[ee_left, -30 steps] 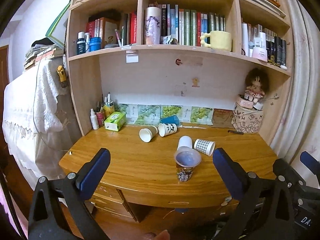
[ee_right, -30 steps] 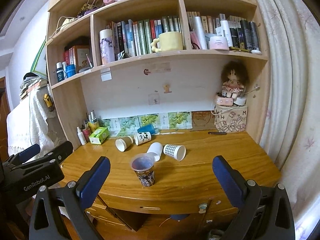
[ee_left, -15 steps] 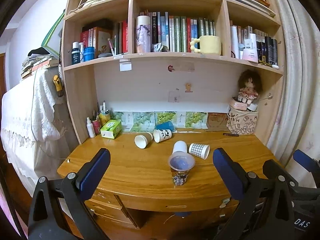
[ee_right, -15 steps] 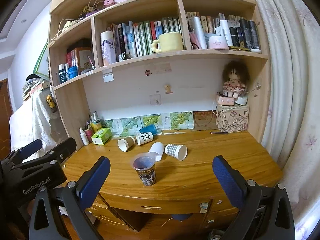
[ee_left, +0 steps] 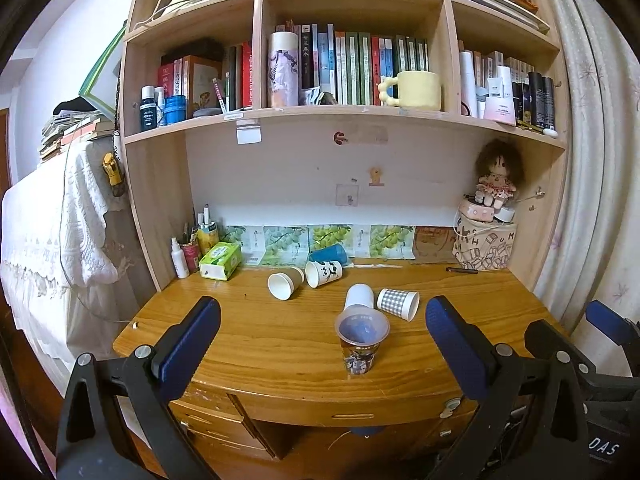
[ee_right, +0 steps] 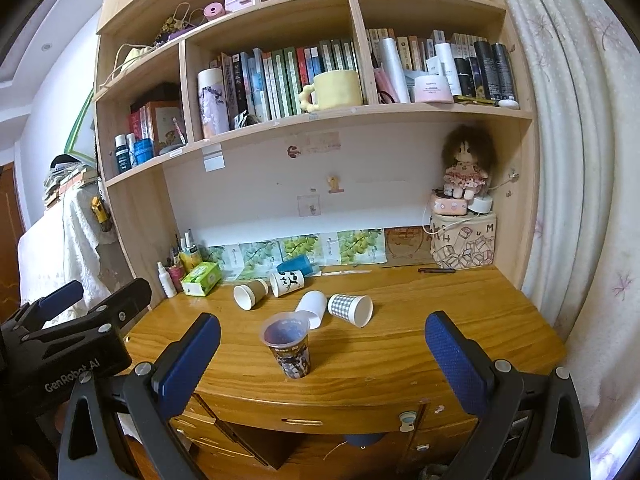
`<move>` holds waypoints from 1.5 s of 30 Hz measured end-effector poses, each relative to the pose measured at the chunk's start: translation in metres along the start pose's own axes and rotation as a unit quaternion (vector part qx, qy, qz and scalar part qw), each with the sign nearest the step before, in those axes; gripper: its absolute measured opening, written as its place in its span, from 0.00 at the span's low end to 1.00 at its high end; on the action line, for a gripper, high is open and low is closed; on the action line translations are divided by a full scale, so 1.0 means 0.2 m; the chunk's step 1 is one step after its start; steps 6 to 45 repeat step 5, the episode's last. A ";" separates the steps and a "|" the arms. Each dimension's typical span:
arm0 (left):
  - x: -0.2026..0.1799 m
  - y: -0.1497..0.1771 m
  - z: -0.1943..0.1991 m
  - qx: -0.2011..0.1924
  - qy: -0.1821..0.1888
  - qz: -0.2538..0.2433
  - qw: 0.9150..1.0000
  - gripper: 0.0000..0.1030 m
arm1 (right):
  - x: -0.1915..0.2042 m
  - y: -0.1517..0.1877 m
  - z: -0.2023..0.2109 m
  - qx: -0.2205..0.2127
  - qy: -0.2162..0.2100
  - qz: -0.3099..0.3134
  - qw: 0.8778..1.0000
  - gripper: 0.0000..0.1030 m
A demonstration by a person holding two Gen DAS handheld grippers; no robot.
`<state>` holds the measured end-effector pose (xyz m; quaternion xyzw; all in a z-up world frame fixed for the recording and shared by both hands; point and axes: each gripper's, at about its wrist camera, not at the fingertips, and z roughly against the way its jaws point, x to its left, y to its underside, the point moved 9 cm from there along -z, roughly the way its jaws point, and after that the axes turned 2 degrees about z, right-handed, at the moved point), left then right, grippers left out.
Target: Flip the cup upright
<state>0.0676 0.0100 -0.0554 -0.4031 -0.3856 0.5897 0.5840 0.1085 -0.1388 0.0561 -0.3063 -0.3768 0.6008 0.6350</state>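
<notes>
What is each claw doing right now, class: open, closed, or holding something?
Left claw: open, holding nothing, back from the desk.
Right claw: open, holding nothing, also back from the desk.

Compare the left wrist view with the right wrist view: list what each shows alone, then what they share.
Only the left wrist view: the right gripper's body at its right edge, the left gripper open.

Only the right wrist view: the left gripper's body at its left edge, the right gripper open.

Both: the upright printed cup, the checked cup and white cup on their sides, the desk.
</notes>
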 end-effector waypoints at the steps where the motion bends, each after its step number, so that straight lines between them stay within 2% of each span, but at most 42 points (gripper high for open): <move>1: 0.00 0.00 0.00 0.000 0.000 0.000 1.000 0.99 | 0.00 0.00 0.00 0.000 0.000 0.000 1.000 1.00; 45: 0.01 -0.01 -0.02 0.001 -0.002 -0.004 1.000 0.99 | 0.00 0.00 -0.02 0.002 -0.001 0.001 1.000 1.00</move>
